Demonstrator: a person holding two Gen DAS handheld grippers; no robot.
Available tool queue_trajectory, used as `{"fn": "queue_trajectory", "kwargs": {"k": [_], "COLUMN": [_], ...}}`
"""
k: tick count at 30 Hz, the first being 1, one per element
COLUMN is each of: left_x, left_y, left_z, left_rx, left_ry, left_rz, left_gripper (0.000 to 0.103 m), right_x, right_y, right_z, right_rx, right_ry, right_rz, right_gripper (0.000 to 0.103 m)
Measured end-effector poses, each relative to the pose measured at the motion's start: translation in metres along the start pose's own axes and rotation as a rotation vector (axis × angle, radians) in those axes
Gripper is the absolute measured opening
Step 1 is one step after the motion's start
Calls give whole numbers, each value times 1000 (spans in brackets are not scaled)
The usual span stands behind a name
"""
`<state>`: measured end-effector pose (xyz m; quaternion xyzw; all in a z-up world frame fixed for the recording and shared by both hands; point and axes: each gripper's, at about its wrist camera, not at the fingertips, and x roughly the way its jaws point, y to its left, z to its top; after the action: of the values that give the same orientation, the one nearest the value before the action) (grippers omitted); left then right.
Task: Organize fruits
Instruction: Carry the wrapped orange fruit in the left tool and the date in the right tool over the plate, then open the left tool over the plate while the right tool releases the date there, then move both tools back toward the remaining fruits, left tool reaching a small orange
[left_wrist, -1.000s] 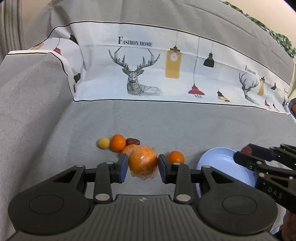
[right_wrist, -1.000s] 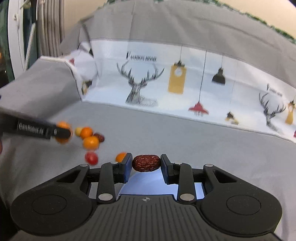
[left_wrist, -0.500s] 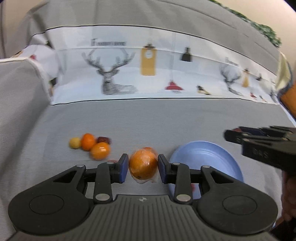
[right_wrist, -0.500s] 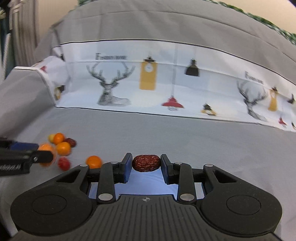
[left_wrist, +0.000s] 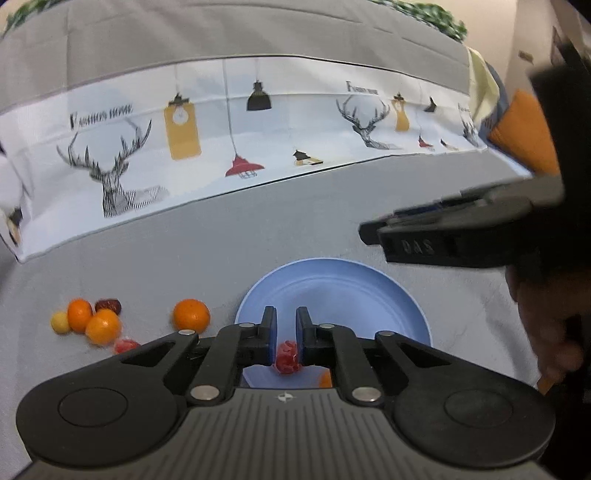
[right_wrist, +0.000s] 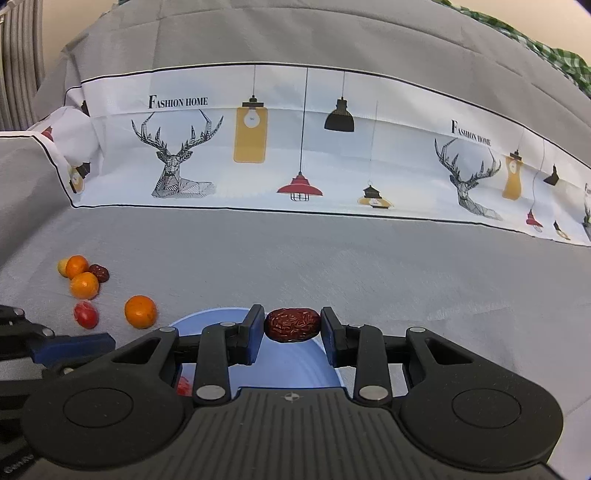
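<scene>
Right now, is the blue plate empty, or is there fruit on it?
Not empty. The plate holds a small red fruit near its front edge, with an orange piece beside it, mostly hidden by the left hand-held gripper.

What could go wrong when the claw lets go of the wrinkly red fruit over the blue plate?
1. The right claw pinches the date only by its ends, seemingly near the blue plate's far rim; dropped here, it might bounce or roll onto the gray cloth.
2. The left claw hangs over the same plate, so the two claws could bump.
3. A falling date might knock the small red fruit lying on the plate.
</scene>
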<state>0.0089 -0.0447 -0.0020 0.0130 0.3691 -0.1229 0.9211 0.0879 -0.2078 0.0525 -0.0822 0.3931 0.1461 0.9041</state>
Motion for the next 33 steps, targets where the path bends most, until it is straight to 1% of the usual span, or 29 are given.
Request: {"fn": "queue_trajectory", "kwargs": {"k": [1,3,6,7,9,11,16,22,33], "left_x": [1,-1,0,0,0,0,-1,0,-3], "left_y": [7,20,36,41,46,50,47,40,41], "left_z": [2,5,7,7,7,8,8,8,8], "left_rx": [-34,-87,-144,-160,-181,-197,-181,-144,-143], "left_ry": [4,5,23,30,39,43,44,44,39], "left_rz": [-10,-3,15,21,34,40,48,48,36], "left_gripper": [11,11,13,13,13,13,19,19,19], "right_x": [1,2,11,13,12,11,12,12,11], "right_y": [0,0,3,4,4,2,1,2,5], "right_z": [0,-1,-4,-5,-4,-4,-5,-5,-4], "right_rx": [-1,-3,-6,-11,-6,14,19,13,-1], "right_ry": [4,19,82,95,89,81,87,86,56], "right_rz": [0,8,29,26,20,19,8,1,-11], "right_gripper": [34,35,36,38,49,52,52,54,54]}}
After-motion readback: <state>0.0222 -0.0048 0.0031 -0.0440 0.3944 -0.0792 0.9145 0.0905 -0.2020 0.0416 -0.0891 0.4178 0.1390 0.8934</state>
